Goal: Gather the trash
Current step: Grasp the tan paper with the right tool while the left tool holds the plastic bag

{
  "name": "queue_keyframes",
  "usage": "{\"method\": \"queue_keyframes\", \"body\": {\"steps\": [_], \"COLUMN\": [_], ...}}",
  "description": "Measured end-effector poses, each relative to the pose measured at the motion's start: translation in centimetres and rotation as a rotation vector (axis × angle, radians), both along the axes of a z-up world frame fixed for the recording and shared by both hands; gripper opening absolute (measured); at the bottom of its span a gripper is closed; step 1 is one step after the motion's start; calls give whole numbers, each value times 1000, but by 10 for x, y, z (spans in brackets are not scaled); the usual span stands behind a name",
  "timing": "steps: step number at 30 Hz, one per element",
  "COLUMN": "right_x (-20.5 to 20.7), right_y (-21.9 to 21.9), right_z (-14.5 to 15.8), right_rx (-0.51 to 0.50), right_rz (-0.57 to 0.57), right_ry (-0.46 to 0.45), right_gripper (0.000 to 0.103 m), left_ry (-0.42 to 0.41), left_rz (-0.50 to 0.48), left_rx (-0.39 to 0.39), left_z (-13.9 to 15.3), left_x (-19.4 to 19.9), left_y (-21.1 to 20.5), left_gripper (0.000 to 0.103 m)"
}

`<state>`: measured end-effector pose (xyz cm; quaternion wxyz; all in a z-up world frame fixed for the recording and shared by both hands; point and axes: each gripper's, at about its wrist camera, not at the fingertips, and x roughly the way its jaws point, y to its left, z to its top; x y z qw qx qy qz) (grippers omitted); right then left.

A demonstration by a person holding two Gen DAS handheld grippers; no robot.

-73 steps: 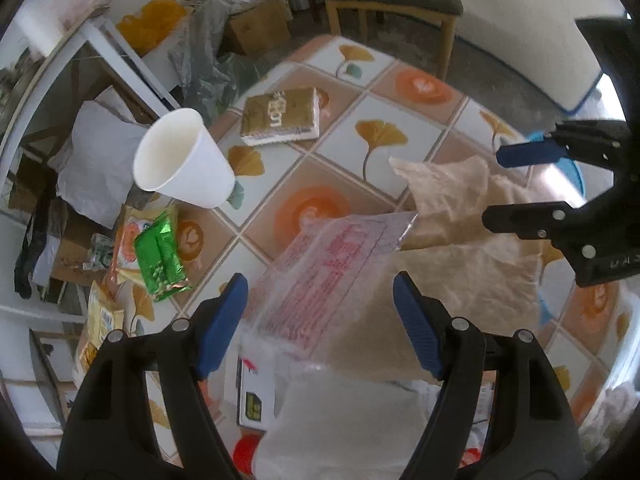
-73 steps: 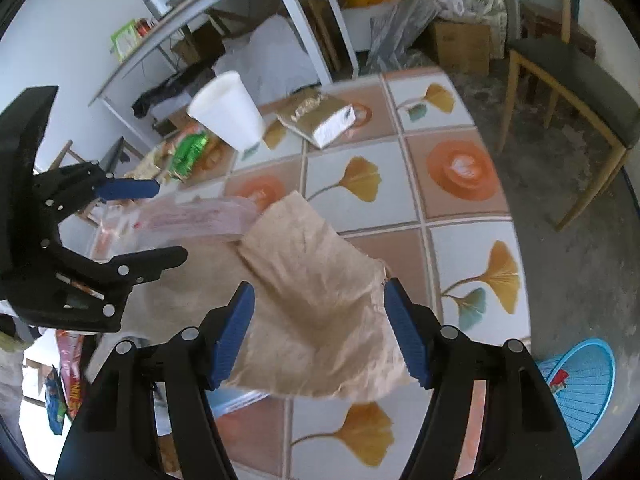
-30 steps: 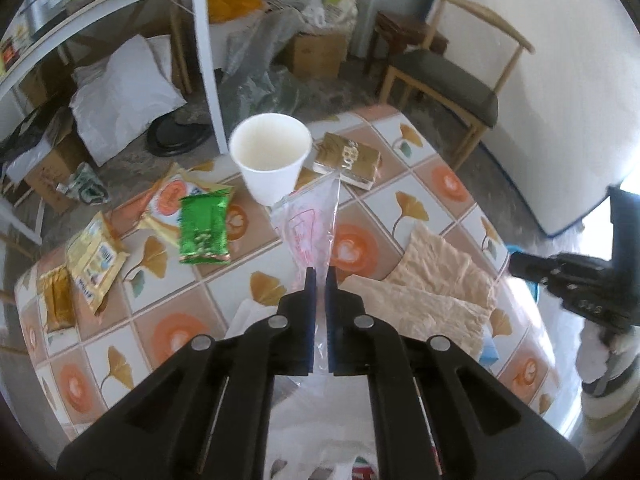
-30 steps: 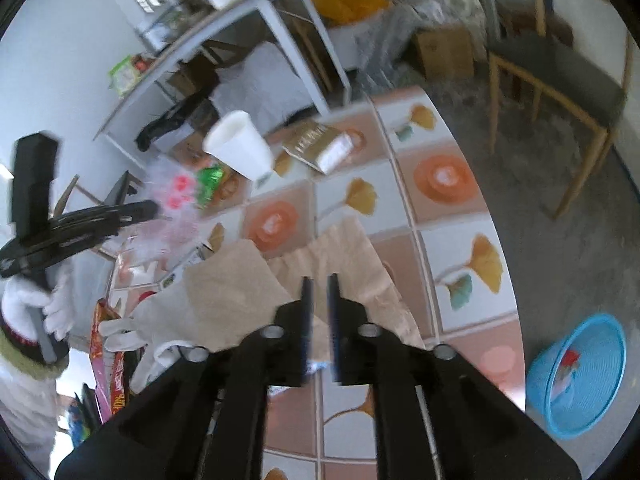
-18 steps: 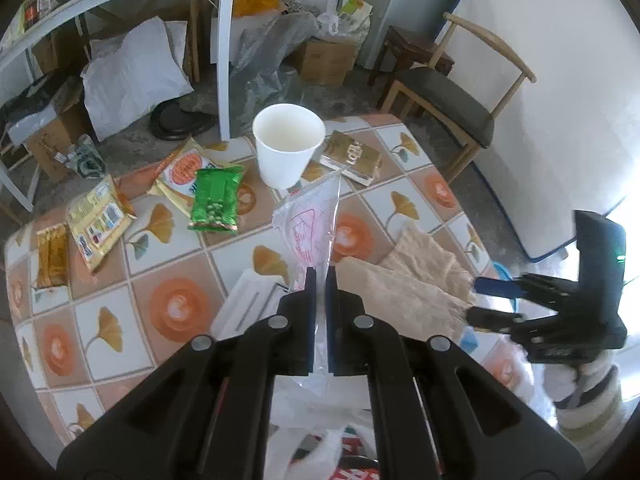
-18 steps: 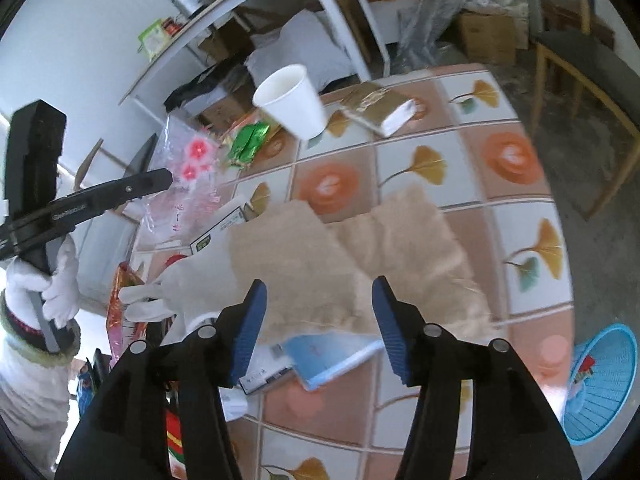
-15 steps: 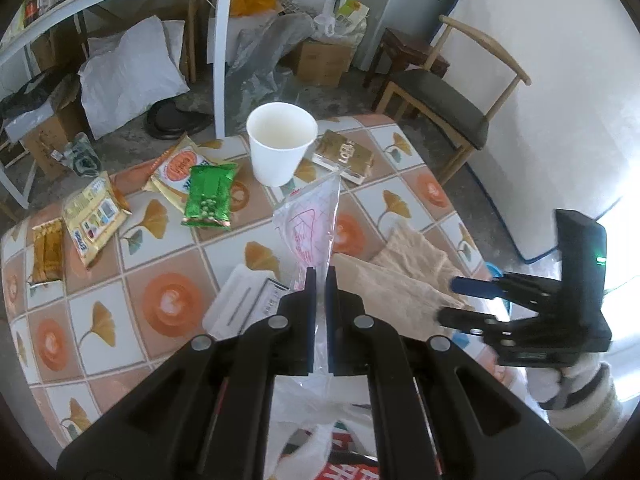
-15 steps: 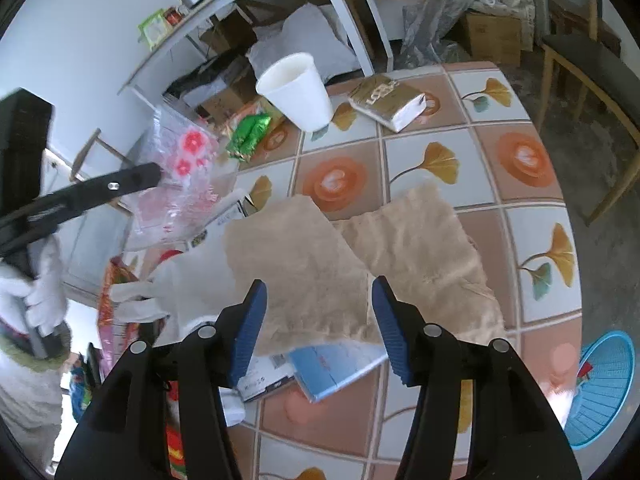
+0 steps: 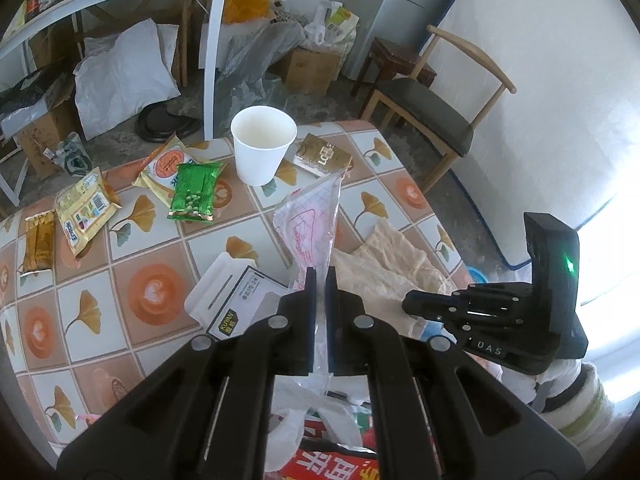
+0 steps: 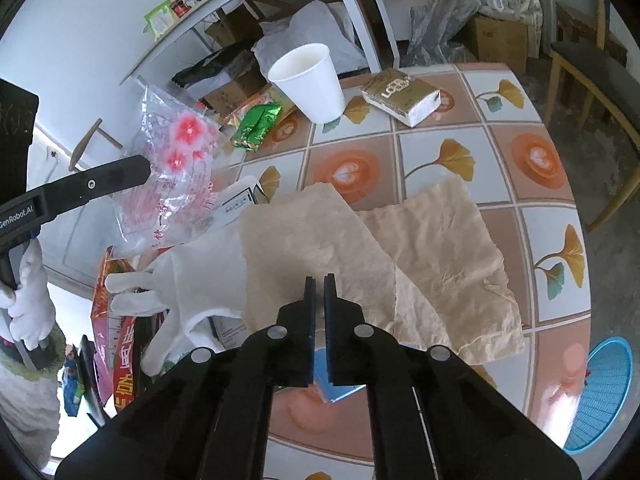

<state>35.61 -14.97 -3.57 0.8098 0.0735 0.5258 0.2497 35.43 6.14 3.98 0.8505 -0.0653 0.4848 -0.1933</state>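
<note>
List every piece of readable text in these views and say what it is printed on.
"GenRobot.AI": side of the left gripper.
"DAS": body of the right gripper.
"KOYAN": black label on the white box.
"LCB" or similar, uncertain: gold tissue pack.
Large red-and-yellow characters on the red bag: cut off, unreadable.
Print on the clear plastic bag, green snack packet and yellow snack packets: too small or blurred.

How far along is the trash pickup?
Early. Done: nothing visibly binned. In hand: left gripper shut on the clear plastic bag; right gripper shut on the brown paper. Left: paper cup, green packet and other wrappers on the table.
</note>
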Motion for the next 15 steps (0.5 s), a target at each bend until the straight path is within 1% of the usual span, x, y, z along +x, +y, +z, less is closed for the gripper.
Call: {"method": "queue_keyframes", "body": {"steps": [3, 6, 8, 9, 11, 12, 13, 14, 15], "right_x": [-6, -10, -11, -9, -6, -2, 1, 3, 9], "right_y": [0, -5, -6, -7, -9, -12, -13, -14, -17], "right_z": [8, 20, 23, 22, 18, 13, 9, 5, -2], "right_rx": [-4, 18, 39, 54, 74, 77, 80, 85, 97], "right_rz": [-8, -19, -14, -16, -29, -47, -68, -82, -97], "right_ry": [-33, -53, -39, -22, 14, 32, 40, 45, 68], "right_gripper": [3, 3, 3, 5, 19, 41, 52, 52, 52], "left_ry": [-6, -10, -12, -13, -14, -14, -14, -13, -12], "left_rz": [3, 5, 5, 3, 2, 1, 1, 1, 0], "left_rx": [-9, -16, -18, -19, -21, -23, -25, -27, -29], "left_z": [3, 5, 6, 7, 7, 7, 7, 6, 6], "left_x": [-4, -7, -8, -9, -11, -12, -13, -14, -14], "left_y": [0, 0, 0, 0, 0, 0, -1, -1, -1], "left_gripper": [3, 3, 3, 3, 3, 3, 3, 3, 3]}}
